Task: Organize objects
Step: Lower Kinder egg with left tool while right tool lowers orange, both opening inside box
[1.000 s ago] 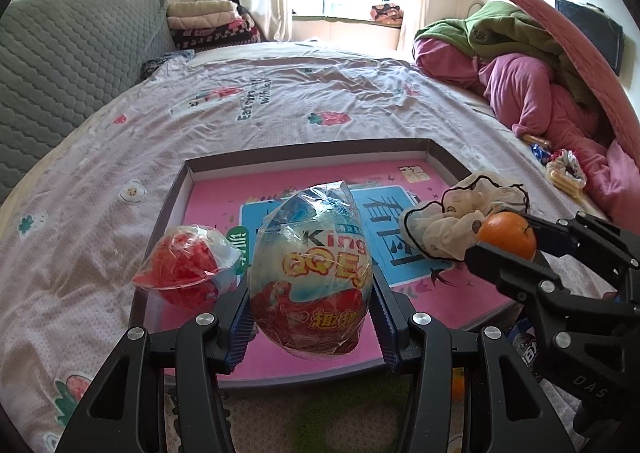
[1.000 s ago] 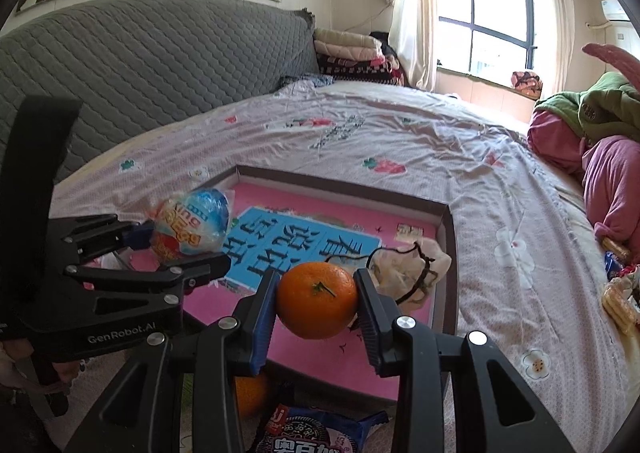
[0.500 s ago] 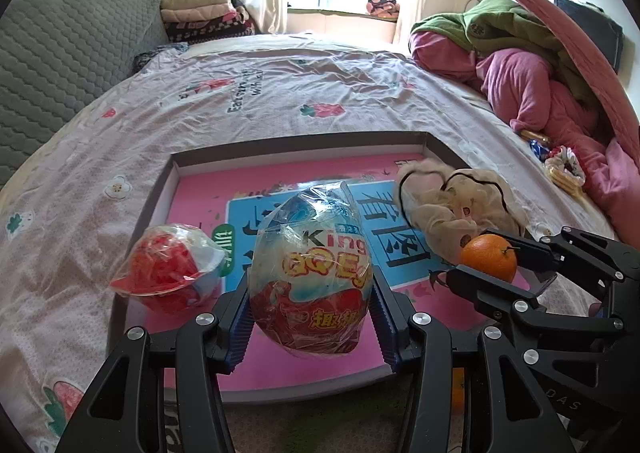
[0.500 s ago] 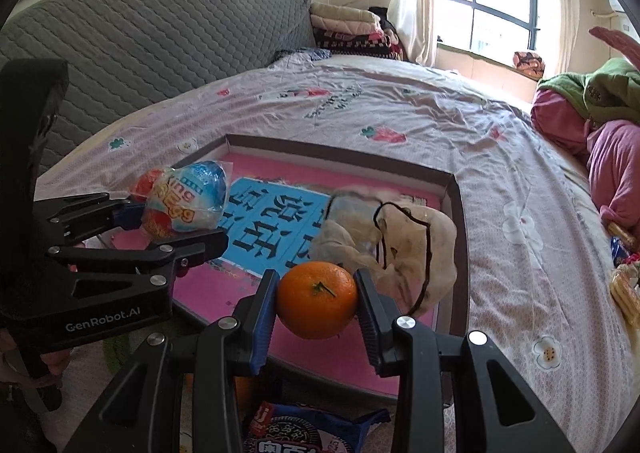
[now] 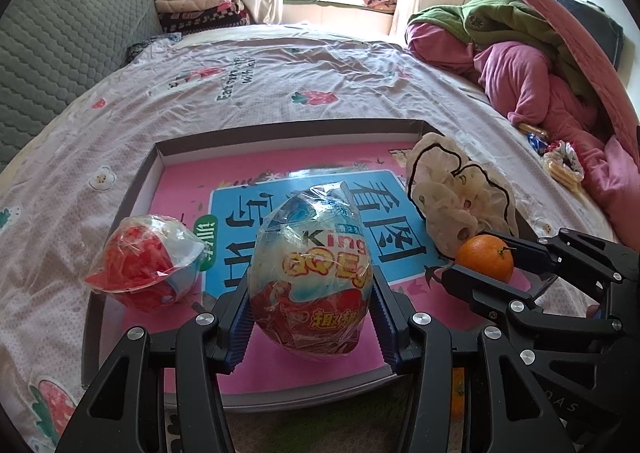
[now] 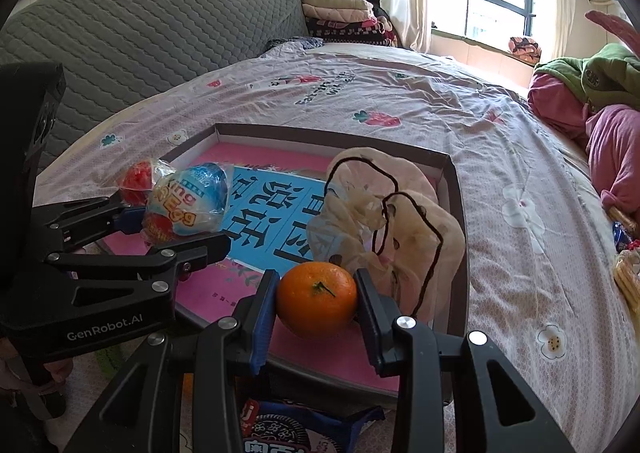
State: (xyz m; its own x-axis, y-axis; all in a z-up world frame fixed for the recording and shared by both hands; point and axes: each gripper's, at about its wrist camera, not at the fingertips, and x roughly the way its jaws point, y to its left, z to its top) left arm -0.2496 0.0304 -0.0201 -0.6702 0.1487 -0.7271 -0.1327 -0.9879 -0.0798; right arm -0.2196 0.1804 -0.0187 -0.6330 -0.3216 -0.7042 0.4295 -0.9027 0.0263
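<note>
The bed fills both views; on its flowered sheet sits the shallow tray, pink inside w/ a blue printed panel; a cream cloth w/ black trim is heaped in the tray's far right corner.

You've got the left tongs coming in level over the tray's near edge, pointing toward the window; fingers about half spread and clamped on both sides of the big wrapped egg; egg stands w/ its long axis upright, narrow blue end up, red end down, label facing the camera; can't tell if its base touches the tray floor.

Your right tongs sit beside them to the right, angled in over the near right part of the tray; fingers closer together, pinching the orange, stem facing the camera; the cloth is just behind it.

A smaller red wrapped egg lies tilted in the tray's near left corner.
</note>
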